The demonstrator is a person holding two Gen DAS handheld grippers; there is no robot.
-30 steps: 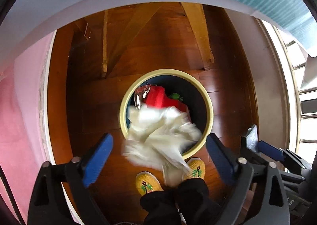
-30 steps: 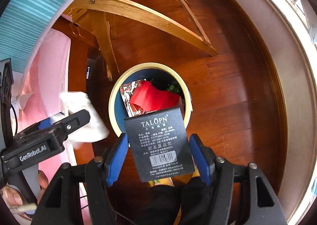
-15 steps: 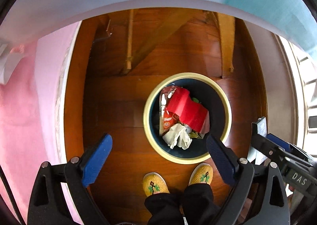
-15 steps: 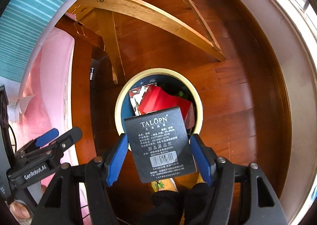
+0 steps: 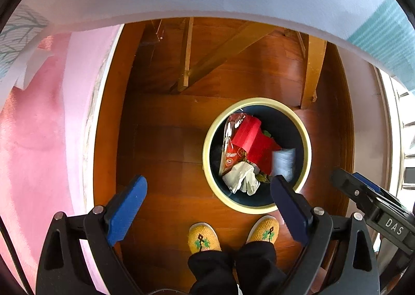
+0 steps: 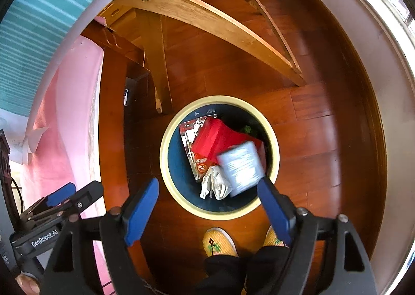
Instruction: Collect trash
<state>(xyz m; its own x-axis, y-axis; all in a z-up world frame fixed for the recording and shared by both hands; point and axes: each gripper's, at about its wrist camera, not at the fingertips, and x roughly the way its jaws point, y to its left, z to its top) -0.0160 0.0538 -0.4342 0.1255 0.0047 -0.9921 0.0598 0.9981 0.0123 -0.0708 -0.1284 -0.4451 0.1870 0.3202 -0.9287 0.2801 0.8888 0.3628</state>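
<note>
Two hand-held grippers hang over the bin [image 6: 170, 139] at frame centre: the right hand-held gripper [image 6: 207, 206] is opening, its jaws clear of the blurred card packet [image 6: 240, 167], which is dropping onto the red wrapper [image 6: 215, 136] inside. The left hand-held gripper [image 5: 207, 206] stands spread and empty. Judged step: release into the bin; next, both must seek further trash elsewhere.

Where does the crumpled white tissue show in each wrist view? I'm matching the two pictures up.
Left wrist view: the crumpled white tissue lies in the lower part of the bin, below the red packet.
Right wrist view: the tissue lies in the bin's lower middle, left of the blurred grey card.
Shared landmark: the bin's cream rim.
</note>
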